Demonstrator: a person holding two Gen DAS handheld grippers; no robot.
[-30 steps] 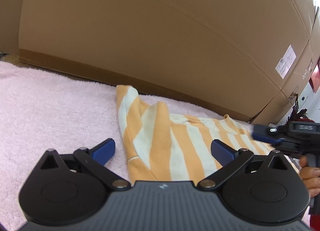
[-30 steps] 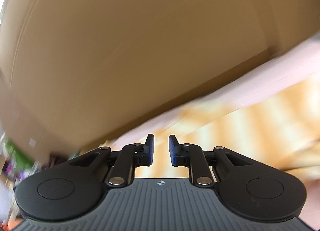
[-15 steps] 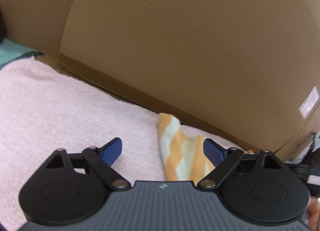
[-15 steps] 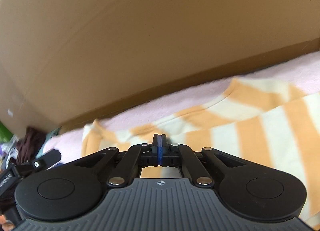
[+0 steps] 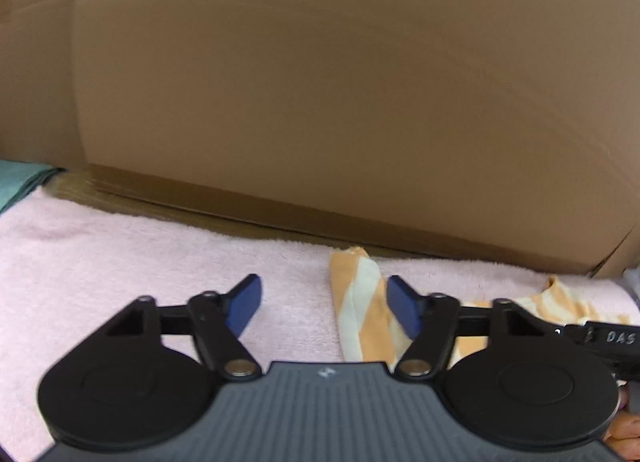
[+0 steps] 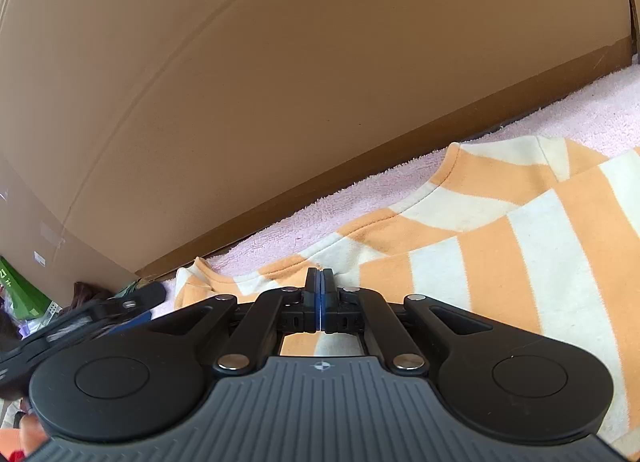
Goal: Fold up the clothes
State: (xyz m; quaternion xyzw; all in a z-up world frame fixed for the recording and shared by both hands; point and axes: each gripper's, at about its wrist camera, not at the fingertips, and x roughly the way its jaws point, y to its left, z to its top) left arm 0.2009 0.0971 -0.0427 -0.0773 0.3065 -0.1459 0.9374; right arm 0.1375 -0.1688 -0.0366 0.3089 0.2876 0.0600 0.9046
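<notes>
Towel [image 5: 120, 246], pink and fluffy, covers the work surface, with a strip of teal cloth [image 5: 16, 182] at its far left edge. A big cardboard box [image 5: 320, 82] stands along the back of the towel and fills the upper part of both views.

The left gripper [image 5: 324, 302] hovers low over the towel with its blue pads [image 5: 244, 304] spread wide and nothing between them. A folded end of the shirt [image 5: 360, 302], striped orange and cream, lies on the towel just inside the right-hand pad. More of the shirt shows further right, close to the box, where the other tool pokes into the left wrist view.

In the right wrist view the shirt lies flat on the towel, its neckline [image 6: 436, 186] toward the box and its stripes running to the right edge. The right gripper [image 6: 319, 294] has its jaws pressed together at the shirt's near edge; whether cloth is pinched between them I cannot tell. At the far left of this view lie a green package [image 6: 20, 294] and some dark clutter, too blurred to name.
</notes>
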